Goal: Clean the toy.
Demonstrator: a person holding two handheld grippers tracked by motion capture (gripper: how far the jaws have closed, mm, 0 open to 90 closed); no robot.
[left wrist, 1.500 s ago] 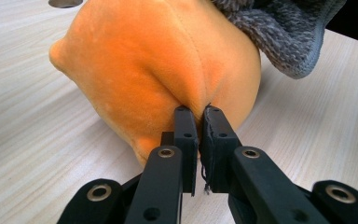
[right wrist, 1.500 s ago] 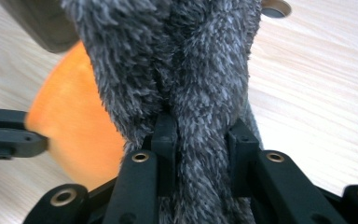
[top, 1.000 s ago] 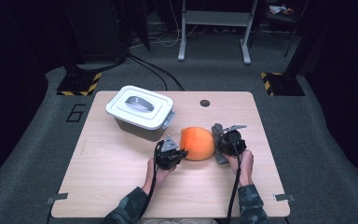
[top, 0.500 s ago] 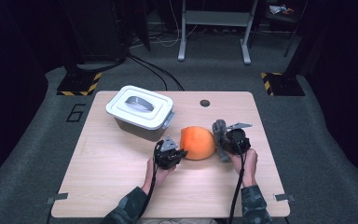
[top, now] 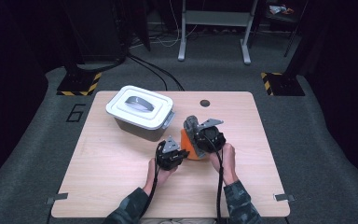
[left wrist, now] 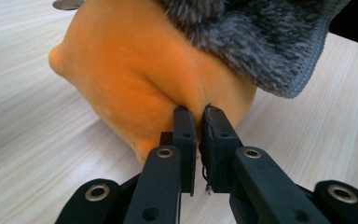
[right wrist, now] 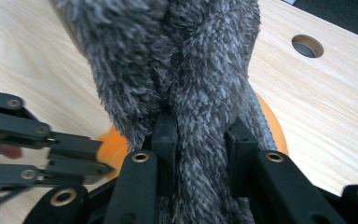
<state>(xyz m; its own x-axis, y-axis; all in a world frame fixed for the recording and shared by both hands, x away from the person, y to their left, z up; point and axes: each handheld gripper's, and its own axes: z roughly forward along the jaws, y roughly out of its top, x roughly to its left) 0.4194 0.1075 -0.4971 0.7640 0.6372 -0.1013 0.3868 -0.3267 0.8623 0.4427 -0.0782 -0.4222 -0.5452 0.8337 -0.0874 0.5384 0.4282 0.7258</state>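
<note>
At the centre of the high view, the orange cushion (top: pixel 189 145) now stands folded narrower than before, with the grey fleece (top: pixel 190 124) lifted above it. The lidded box (top: pixel 141 112) at upper left is closed, contents unseen. The right gripper (top: pixel 198 133) pinches the fleece; the left gripper (top: pixel 182 152), low beside it, pinches the cushion's edge.
</note>
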